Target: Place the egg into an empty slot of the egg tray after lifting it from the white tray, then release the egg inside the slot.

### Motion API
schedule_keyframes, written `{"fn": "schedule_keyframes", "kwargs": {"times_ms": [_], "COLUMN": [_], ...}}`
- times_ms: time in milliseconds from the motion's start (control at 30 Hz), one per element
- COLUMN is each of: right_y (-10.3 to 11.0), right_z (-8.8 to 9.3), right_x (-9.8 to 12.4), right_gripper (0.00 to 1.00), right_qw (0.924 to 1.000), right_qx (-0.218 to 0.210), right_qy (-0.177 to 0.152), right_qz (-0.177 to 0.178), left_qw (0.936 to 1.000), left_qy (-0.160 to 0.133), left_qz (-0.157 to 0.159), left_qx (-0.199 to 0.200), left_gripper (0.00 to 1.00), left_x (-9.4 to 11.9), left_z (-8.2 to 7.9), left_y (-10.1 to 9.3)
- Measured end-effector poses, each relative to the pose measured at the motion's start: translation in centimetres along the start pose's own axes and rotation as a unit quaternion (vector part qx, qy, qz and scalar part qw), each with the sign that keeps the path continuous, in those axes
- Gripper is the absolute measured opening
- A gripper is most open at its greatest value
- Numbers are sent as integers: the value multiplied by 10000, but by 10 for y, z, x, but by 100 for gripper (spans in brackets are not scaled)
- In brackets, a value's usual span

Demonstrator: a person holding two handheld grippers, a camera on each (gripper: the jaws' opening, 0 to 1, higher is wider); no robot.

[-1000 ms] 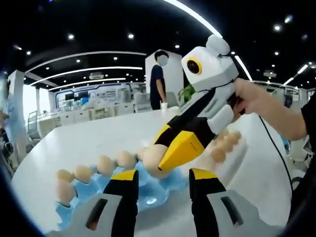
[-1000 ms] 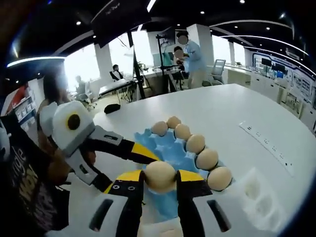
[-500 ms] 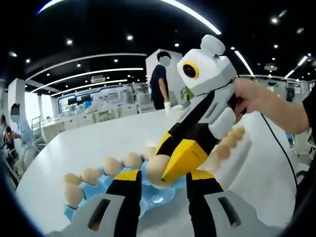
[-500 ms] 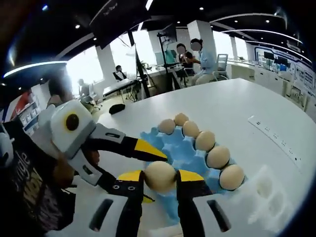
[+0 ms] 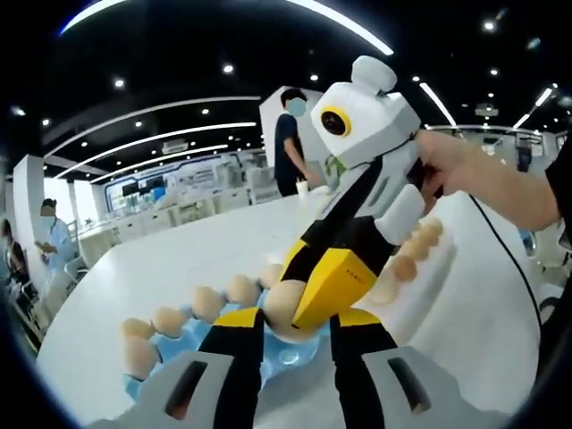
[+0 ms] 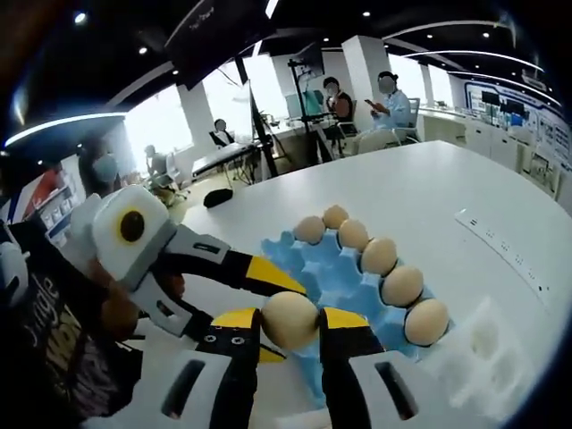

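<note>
Egg (image 6: 290,320): lower centre of the right gripper view, pinched between the right gripper (image 6: 290,332) jaws, held above the blue egg tray (image 6: 332,268), likely for lowering into an empty slot.
Left gripper (image 5: 288,323): empty, jaws parted, beside the tray.
White tray (image 6: 474,362): lower right.

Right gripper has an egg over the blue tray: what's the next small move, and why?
Probably lower it into a free cup. The right gripper is shut on the egg, held at the near side of the blue egg tray, whose far row holds five eggs while nearer cups look empty.
</note>
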State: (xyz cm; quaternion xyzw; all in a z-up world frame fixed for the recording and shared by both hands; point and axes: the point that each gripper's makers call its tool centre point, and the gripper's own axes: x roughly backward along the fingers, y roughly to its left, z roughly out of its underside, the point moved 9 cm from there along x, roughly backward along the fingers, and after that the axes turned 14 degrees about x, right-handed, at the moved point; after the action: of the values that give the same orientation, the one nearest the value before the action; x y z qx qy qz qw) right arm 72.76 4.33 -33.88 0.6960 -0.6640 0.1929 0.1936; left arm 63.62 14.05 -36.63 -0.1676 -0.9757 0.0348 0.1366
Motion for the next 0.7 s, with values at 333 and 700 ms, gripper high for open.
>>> {"fn": "schedule_keyframes", "kwargs": {"times_ms": [333, 700], "right_y": [5, 9], "right_z": [2, 0], "right_x": [-1, 1], "right_gripper": [28, 28], "right_qw": [10000, 9997], "right_qx": [1, 192], "right_qy": [80, -63], "right_qz": [-23, 138], "left_qw": [10000, 9999], "left_qy": [74, -10], "left_qz": [16, 23], "left_qx": [-44, 107], "left_gripper": [27, 27], "left_x": [0, 0], "left_z": [3, 3], "left_y": [0, 3]}}
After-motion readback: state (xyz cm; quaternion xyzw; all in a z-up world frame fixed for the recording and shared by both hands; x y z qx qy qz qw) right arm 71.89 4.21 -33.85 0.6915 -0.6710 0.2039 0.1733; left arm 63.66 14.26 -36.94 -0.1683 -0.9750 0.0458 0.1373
